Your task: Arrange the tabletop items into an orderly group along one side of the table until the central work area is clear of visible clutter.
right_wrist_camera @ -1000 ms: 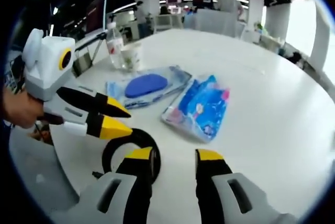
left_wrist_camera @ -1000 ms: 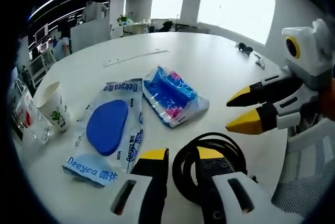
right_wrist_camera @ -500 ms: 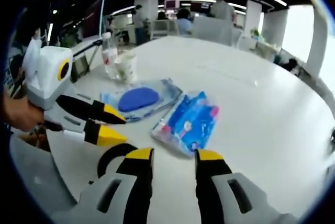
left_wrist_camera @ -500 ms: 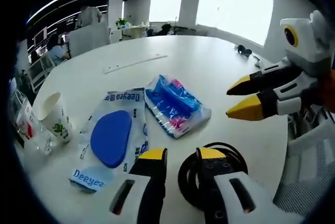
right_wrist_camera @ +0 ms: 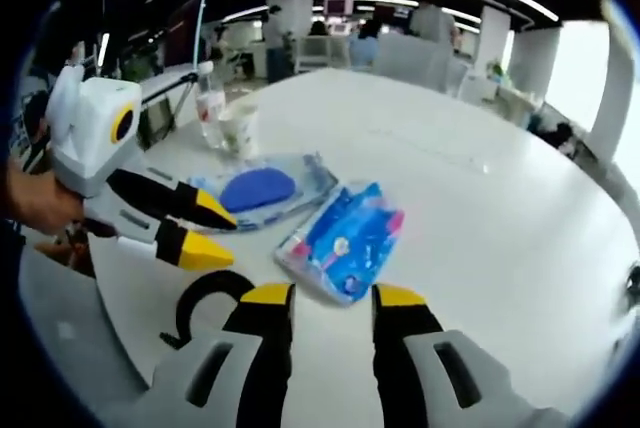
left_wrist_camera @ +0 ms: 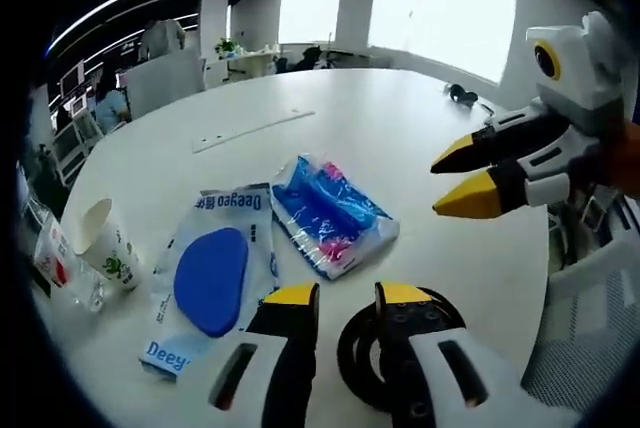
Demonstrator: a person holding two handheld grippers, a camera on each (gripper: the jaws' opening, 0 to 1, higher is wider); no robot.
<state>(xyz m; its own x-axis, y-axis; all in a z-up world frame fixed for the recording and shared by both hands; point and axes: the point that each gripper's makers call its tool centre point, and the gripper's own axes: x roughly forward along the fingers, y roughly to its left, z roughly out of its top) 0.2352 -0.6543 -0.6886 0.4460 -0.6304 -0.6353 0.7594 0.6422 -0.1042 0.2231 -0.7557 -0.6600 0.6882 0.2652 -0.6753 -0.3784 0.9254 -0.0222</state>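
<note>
The left gripper (left_wrist_camera: pixel 340 298) hangs low with its yellow-tipped jaws parted and nothing between them; in the right gripper view it reaches in from the left, gripped by a hand (right_wrist_camera: pixel 35 203). The right gripper (right_wrist_camera: pixel 325 295) is likewise spread apart and empty.

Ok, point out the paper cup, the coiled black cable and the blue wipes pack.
paper cup (left_wrist_camera: pixel 104 245), left gripper view, side wall
coiled black cable (left_wrist_camera: pixel 362 348), left gripper view, left loop
blue wipes pack (right_wrist_camera: pixel 343 238), right gripper view, wrapper middle

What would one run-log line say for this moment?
left hand-held gripper: open, over black cable coil | right hand-held gripper: open, near blue packet | nothing held
</note>
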